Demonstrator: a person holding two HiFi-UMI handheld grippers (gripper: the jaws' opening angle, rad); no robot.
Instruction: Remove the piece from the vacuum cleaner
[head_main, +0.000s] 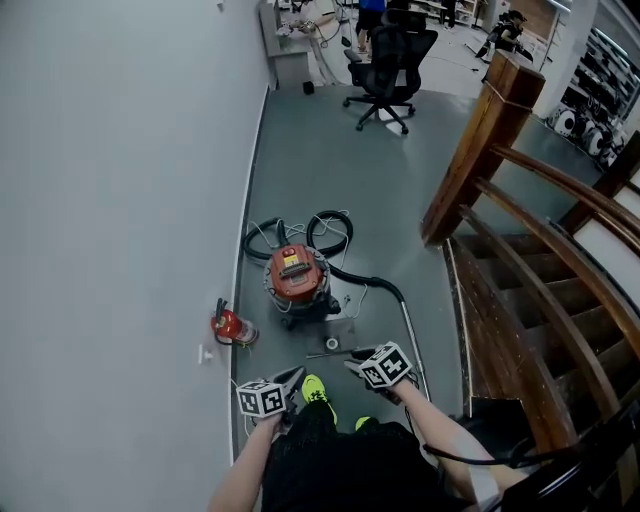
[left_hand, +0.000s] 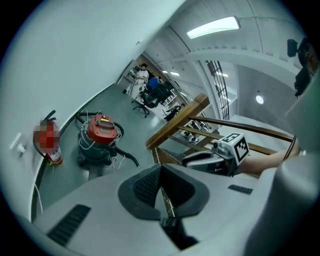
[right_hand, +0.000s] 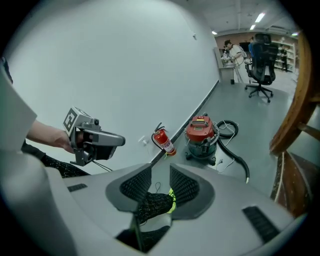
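The left tongs (left_hand: 160, 181) are clenched empty, the right tongs (right_hand: 160, 174) parted; the vacuum cleaner (head_main: 297, 278) hose (head_main: 375, 283) looks light and bendy, so grip its stiff end.

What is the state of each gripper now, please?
Left gripper: jaws closed, holding nothing.
Right gripper: jaws open, holding nothing.

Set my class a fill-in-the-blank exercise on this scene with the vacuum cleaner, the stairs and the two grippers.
1. The vacuum cleaner has a ____ lid.
2. The fire extinguisher sits beside the white ____.
3. The left gripper has its jaws ____, with nothing between them, while the right gripper has its jaws apart.
4. The staircase is made of ____.

Missing words: red; wall; shut; wood.
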